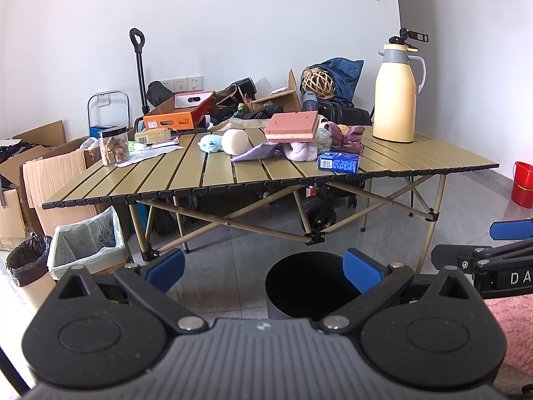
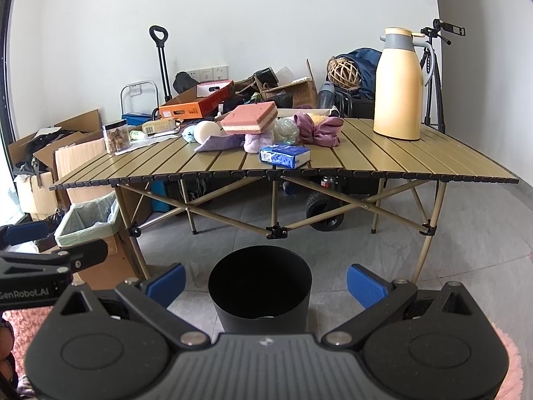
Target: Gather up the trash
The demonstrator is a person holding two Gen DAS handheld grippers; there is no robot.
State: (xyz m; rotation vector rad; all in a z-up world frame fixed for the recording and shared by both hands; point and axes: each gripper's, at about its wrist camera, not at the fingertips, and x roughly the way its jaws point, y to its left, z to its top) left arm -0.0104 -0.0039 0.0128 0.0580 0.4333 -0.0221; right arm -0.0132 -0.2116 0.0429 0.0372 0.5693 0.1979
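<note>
Both grippers hang low in front of the folding table [image 2: 366, 153], side by side, and neither one holds anything. The left gripper [image 1: 263, 271] has its blue pads spread wide, nothing between them — the right gripper [image 2: 266, 281] is spread just the same, empty.

Right below them on the grey floor stands a black bin [image 2: 260, 286], round, mouth up; from the right wrist it sits squarely between the pads, from the left wrist it sits off toward the right pad [image 1: 361, 275]. Something small and pale lies at its bottom, too dim to name.

Up on the table, the clutter is bunched toward the middle. A blue box [image 2: 284, 155] lies near the front edge, closest to us. Behind it, a pink sponge [image 2: 250, 118] is perched on a heap of soft things — a purple cloth [image 2: 220, 143], a white roll [image 2: 206, 131] just beside it. Off to the left, a clear jar [image 1: 114, 145] stands upright on some papers. At the right end a tall cream jug [image 2: 399, 83] stands alone, well apart from the heap.

Left of the table, on the floor, a box lined with a pale green bag [image 1: 88, 246], open.
</note>
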